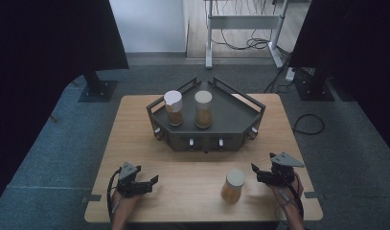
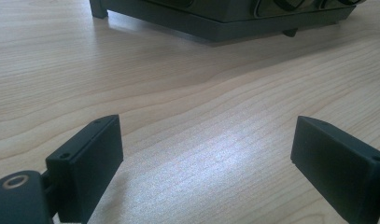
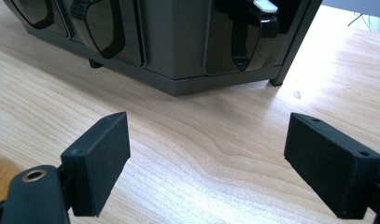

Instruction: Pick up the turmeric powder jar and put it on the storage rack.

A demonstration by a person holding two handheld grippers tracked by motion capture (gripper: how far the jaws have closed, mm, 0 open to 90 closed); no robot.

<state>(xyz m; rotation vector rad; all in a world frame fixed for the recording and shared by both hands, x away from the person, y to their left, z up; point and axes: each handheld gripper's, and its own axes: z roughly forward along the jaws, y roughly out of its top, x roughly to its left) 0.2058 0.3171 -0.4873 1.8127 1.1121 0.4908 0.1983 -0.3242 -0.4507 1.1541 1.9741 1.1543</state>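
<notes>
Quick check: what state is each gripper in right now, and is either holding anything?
Left gripper: open, nothing between its fingers, over bare wooden table.
Right gripper: open, holding nothing.

Black grippers with blocky screwed fingers (image 3: 334,163), grey triangular plates, trailing black cables.

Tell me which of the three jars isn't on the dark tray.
The jar standing on the bare table beside the right tool; the other two jars stand on the tray.
</notes>
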